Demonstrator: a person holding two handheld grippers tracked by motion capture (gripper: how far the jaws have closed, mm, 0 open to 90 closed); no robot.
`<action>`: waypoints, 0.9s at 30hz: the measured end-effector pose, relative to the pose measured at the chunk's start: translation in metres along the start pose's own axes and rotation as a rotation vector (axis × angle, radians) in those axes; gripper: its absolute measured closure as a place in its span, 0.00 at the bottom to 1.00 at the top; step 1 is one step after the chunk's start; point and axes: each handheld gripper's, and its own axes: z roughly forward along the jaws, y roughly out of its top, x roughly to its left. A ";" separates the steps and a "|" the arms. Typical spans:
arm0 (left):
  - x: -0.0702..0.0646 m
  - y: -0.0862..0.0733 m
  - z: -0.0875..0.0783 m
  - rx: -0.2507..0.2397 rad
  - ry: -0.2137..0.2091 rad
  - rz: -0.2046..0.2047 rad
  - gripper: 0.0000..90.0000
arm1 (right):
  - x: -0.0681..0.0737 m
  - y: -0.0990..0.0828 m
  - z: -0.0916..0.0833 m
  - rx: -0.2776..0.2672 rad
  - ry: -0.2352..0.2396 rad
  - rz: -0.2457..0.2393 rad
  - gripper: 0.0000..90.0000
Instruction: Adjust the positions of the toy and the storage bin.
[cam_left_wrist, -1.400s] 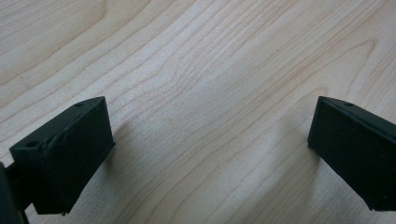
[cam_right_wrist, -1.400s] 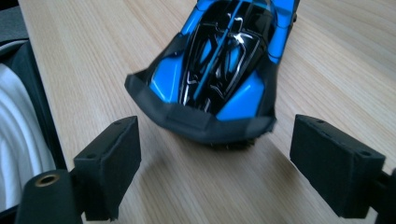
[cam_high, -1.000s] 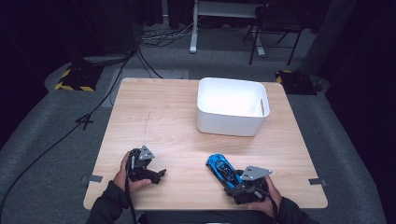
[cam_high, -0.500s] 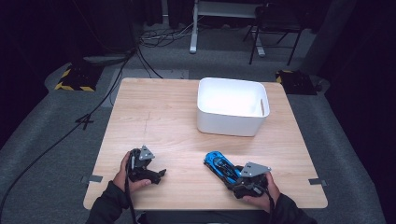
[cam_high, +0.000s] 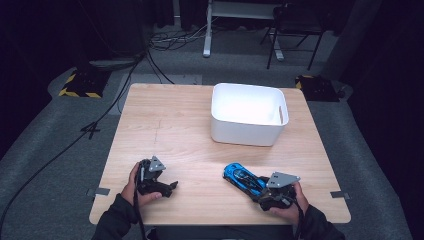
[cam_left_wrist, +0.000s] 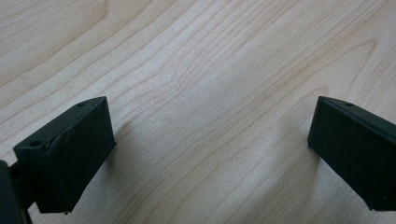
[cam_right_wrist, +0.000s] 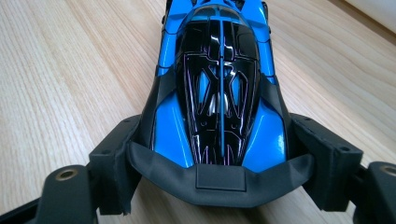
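My right gripper (cam_right_wrist: 219, 154) has its jaws closed on both sides of the blue toy car (cam_high: 243, 177), at its near end | car lies on the wooden table (cam_high: 175, 125), in front of the white tub (cam_high: 248, 114) | my left gripper (cam_high: 167, 186) rests low over bare wood, jaws wide apart, holding nothing

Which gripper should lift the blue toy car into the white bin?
Right. The right gripper already has its jaws on both sides of the toy car; the left gripper is open over bare table.
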 end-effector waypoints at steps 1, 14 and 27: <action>0.000 0.000 0.000 0.002 -0.003 0.000 0.01 | -0.003 -0.003 -0.003 0.007 -0.026 -0.006 0.27; 0.000 0.000 0.000 -0.001 0.006 0.005 0.01 | -0.043 -0.020 -0.025 0.009 -0.152 0.065 0.27; 0.000 0.000 0.000 -0.001 0.007 0.005 0.01 | -0.077 -0.041 -0.046 0.012 -0.284 0.184 0.27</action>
